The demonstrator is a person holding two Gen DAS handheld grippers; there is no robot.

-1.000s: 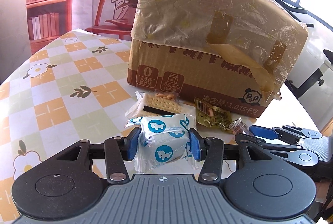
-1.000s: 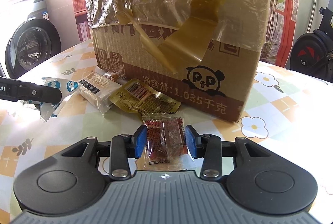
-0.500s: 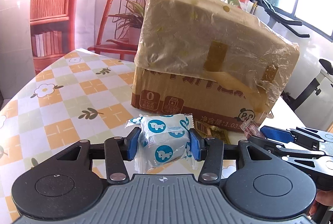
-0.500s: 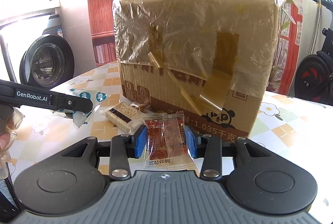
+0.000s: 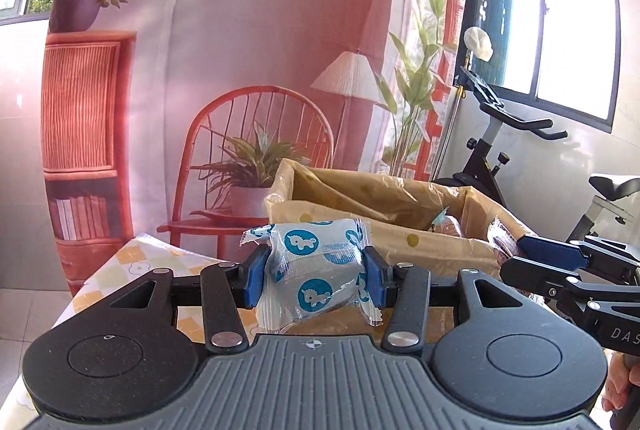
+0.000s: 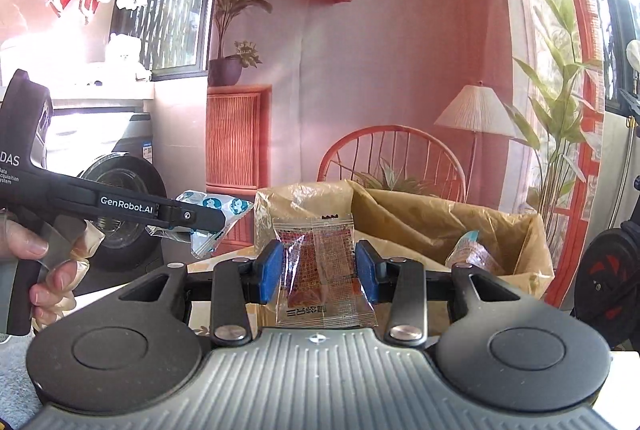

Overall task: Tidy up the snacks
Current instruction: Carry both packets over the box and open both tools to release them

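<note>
My left gripper [image 5: 316, 276] is shut on a white snack pack with blue unicorn dots [image 5: 318, 270], held level with the rim of the open cardboard box [image 5: 400, 230]. My right gripper [image 6: 318, 272] is shut on a clear sachet with red print [image 6: 320, 266], just in front of the same box [image 6: 500, 226]. The box is lined with yellowish plastic, and a few wrapped snacks [image 6: 472, 250] lie inside near its right wall. The left gripper [image 6: 216, 226] with its unicorn pack [image 6: 212, 206] shows at the left of the right wrist view. The right gripper [image 5: 516, 254] shows at the right of the left wrist view.
The checked tablecloth [image 5: 132, 266] shows below at the left. A person's hand [image 6: 44, 262] grips the left tool's handle. Behind stand a printed backdrop with a red chair [image 5: 260, 150], an exercise bike [image 5: 504, 150] at the right and a washing machine [image 6: 120, 190] at the left.
Both grippers rose from table height to the box's rim with their packs still held. The box's open top came into view, and the loose snacks on the table dropped out of sight.
</note>
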